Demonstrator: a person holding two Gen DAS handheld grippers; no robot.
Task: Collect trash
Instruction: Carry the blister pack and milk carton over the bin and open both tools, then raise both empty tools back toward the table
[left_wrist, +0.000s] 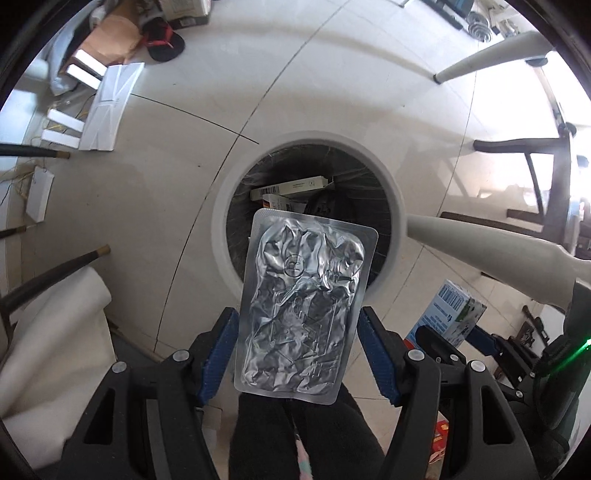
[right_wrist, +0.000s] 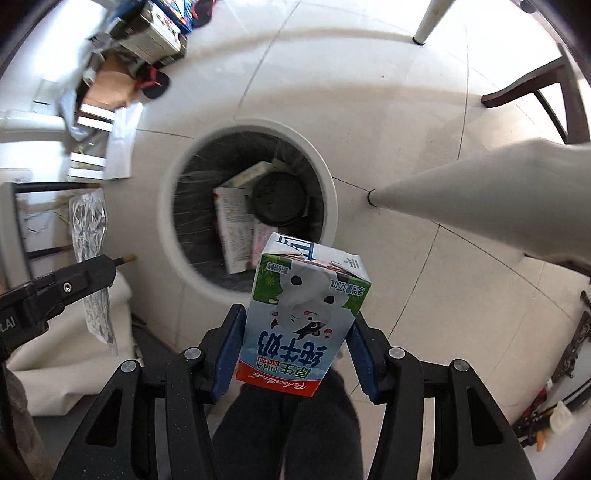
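Note:
My left gripper (left_wrist: 297, 347) is shut on a crumpled silver foil blister pack (left_wrist: 304, 302) and holds it above the near rim of a round white trash bin (left_wrist: 221, 184) lined with a black bag. The bin holds boxes and a dark lid. My right gripper (right_wrist: 295, 347) is shut on a small milk carton (right_wrist: 304, 317) with a cartoon cow, held above the near edge of the same bin (right_wrist: 332, 177). The foil pack (right_wrist: 88, 236) and the left gripper's finger (right_wrist: 74, 284) show at the left of the right wrist view. The carton (left_wrist: 448, 315) shows at the right of the left wrist view.
White table legs (left_wrist: 491, 251) (right_wrist: 480, 195) slant in at the right of the bin. Dark chairs (left_wrist: 535, 177) stand at the right. Cardboard, white boxes and a sandal (left_wrist: 162, 40) lie on the tiled floor at the far left. A white roll (left_wrist: 55, 325) lies near left.

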